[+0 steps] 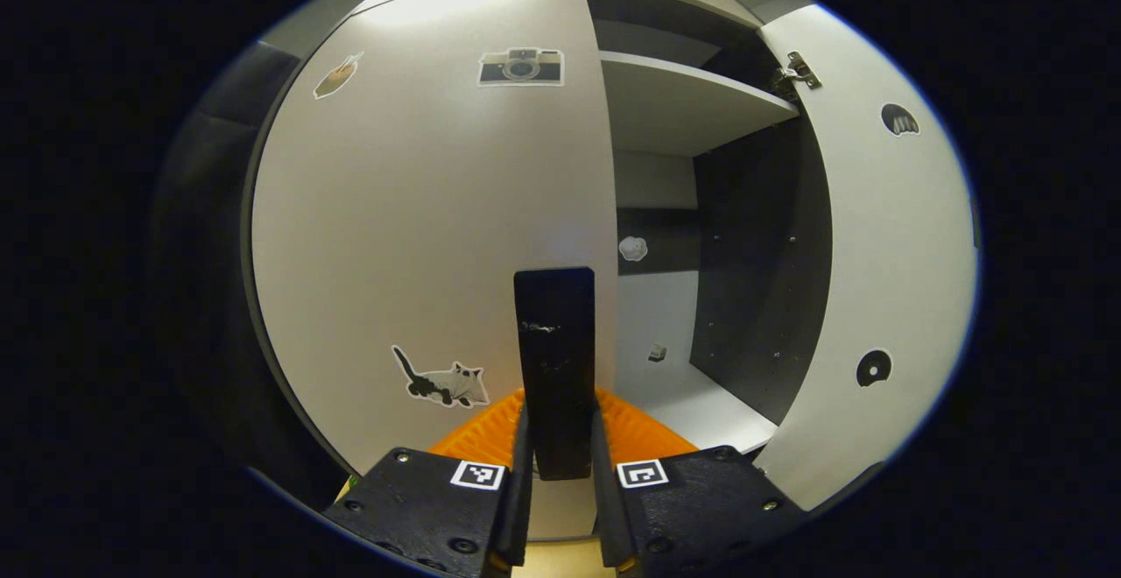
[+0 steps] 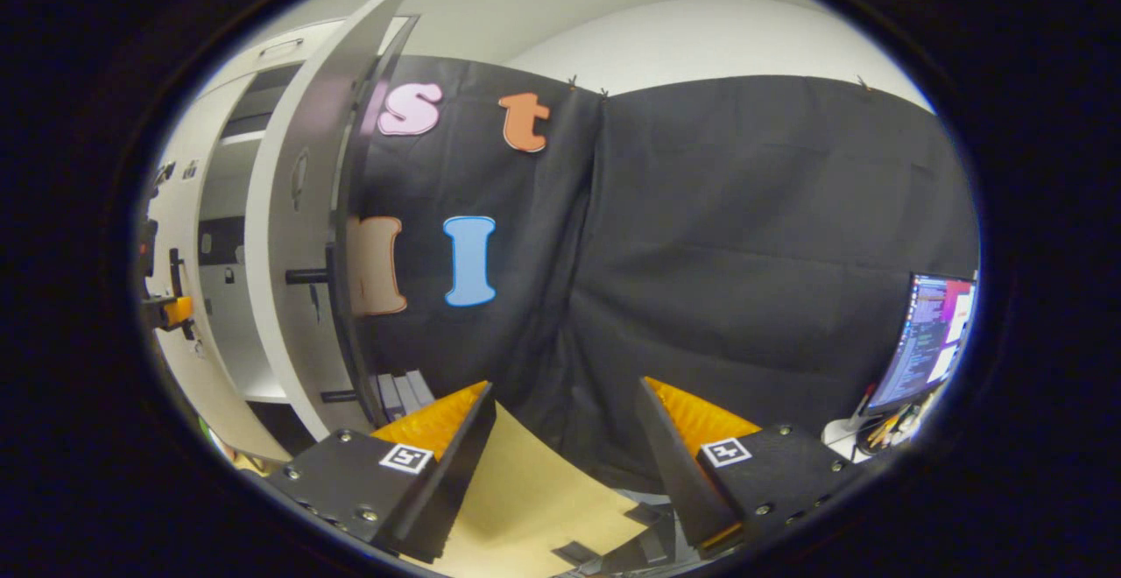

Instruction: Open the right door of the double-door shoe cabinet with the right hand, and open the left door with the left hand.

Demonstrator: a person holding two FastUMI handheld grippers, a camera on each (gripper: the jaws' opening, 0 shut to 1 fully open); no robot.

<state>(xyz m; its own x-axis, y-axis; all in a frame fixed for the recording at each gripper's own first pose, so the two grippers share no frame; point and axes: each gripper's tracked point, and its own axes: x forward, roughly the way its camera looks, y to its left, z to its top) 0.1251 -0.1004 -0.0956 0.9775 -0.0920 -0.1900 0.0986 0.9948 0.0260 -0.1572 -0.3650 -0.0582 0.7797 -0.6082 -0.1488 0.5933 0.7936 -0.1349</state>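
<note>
Overhead glare on left door (image 1: 420, 236); edges bowed (fisheye), sharp focus.

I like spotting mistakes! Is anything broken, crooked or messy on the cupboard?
Nothing stands out. The left door looks flat and whole, its handle gripped by the left gripper, and the right door hangs open on its hinge.
</note>
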